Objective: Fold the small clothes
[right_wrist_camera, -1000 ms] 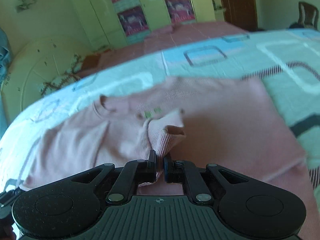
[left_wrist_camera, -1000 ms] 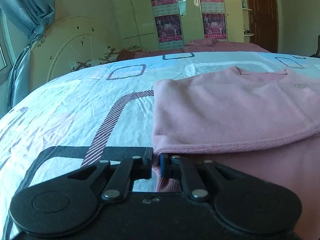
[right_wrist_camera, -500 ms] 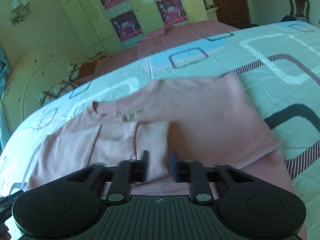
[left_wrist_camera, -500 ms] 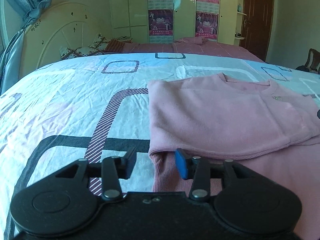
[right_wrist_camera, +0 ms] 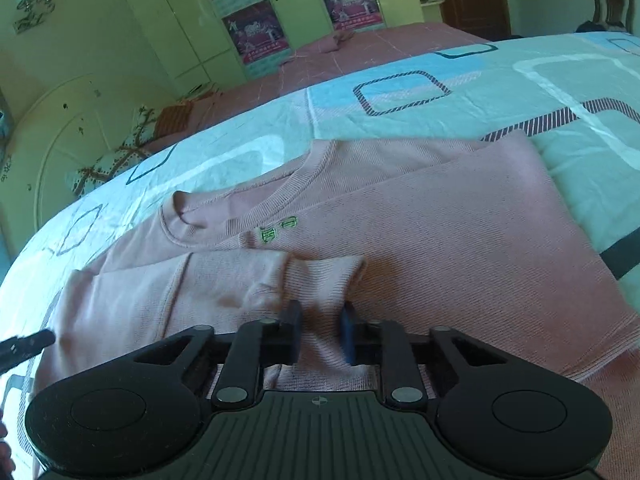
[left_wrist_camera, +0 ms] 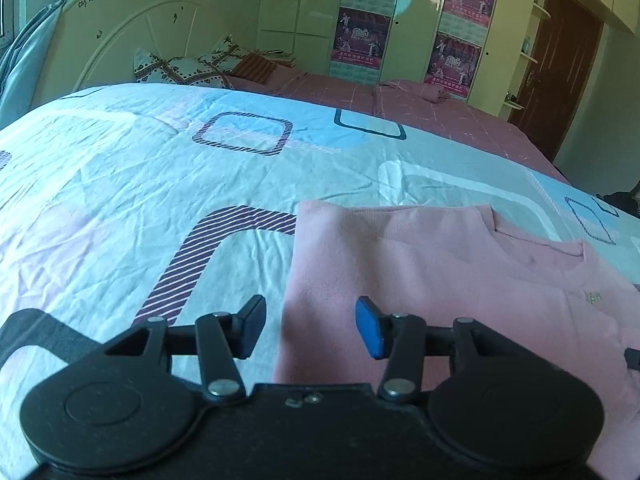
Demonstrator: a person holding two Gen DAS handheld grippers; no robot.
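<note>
Two grippers hover low over a pink sweater (right_wrist_camera: 460, 240) spread flat on a bed's patterned quilt (left_wrist_camera: 120, 200). Nearest in the left wrist view, the left gripper (left_wrist_camera: 310, 330) has its jaws spread, now closing a little, straddling the sweater's folded side edge without pressing it. In the right wrist view, the right gripper (right_wrist_camera: 322, 330) shows a narrow gap that is closing, with cloth lying below the fingers, none pinched. Just beyond lies the folded-in sleeve cuff (right_wrist_camera: 320, 276), then small green embroidery (right_wrist_camera: 278, 230) under the collar (right_wrist_camera: 224, 216). Farther off are pillows (left_wrist_camera: 180, 68), a white headboard (left_wrist_camera: 132, 28) and wardrobe doors bearing posters (left_wrist_camera: 360, 40).
</note>
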